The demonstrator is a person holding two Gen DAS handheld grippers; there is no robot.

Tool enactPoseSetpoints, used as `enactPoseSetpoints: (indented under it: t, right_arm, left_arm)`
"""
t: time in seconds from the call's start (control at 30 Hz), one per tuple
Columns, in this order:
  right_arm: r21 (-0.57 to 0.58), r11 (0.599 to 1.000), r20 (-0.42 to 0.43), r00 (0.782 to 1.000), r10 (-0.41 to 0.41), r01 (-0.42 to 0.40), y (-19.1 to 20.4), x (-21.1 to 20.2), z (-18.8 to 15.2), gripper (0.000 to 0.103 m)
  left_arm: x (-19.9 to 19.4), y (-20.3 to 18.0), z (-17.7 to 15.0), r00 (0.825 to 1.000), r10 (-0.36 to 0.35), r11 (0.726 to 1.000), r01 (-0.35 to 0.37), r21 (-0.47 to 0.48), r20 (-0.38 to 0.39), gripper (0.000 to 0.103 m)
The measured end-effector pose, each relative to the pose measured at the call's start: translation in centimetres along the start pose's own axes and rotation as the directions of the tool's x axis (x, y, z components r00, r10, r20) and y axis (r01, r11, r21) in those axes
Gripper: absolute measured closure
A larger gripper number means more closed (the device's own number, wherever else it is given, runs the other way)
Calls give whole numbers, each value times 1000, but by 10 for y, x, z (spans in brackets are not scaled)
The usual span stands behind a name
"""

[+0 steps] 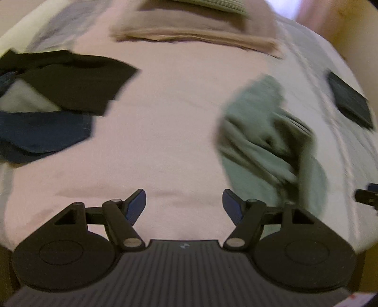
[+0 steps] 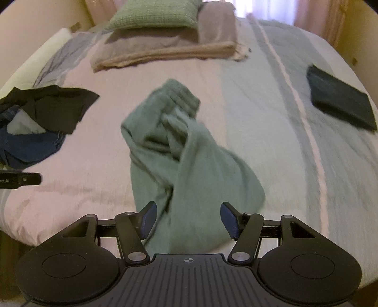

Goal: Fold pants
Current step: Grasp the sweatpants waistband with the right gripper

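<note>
Green pants (image 2: 179, 163) are lying crumpled mid-bed on the pink-and-blue bedspread (image 2: 99, 151). Dark clothes pile (image 2: 47, 111) is sitting at 9 o'clock, folded dark garment (image 2: 340, 101) at 2 o'clock. Left gripper (image 1: 184, 205) is hovering wide, gripping nothing; right gripper (image 2: 188, 219) is gaping over the pants' near end, empty.

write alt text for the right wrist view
Crumpled green pants lie on a striped bed, just beyond the open, empty right tongs. A heap of dark clothes sits at left, a folded dark garment at right, and a green pillow on folded blankets behind.
</note>
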State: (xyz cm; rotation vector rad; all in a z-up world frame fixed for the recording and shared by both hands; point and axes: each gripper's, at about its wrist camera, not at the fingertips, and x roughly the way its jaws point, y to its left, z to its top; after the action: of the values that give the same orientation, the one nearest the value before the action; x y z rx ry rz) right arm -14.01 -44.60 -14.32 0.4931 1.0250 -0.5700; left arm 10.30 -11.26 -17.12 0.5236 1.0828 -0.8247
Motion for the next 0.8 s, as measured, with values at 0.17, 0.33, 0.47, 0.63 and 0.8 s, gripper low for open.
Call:
enactPoseSetpoints:
  t: [0.17,0.33,0.47,0.63,0.8]
  right_arm:
    - [8,1000,26,1000,7,-7,17,39,53,46]
    - [56,998,36,999,40,-42,50,89,99,46]
    - [22,999,22,999,25,-26,83,143,115,37]
    - [-15,997,36,997,-75,76,102,202,118,28]
    - [-17,983,11,983,-183,184,96,254,111,72]
  left_arm:
    - [28,52,30,997,73,993,-71,-90,15,34]
    - [68,94,61,996,86,988,-87,-127,-16,34]
    - [98,117,75,995,83,988,-89,-126,-50,33]
    - [132,134,91,993,87,990,-95,-106,-80,33]
    - [156,147,109,990,93,988,-105,-115,-105,33]
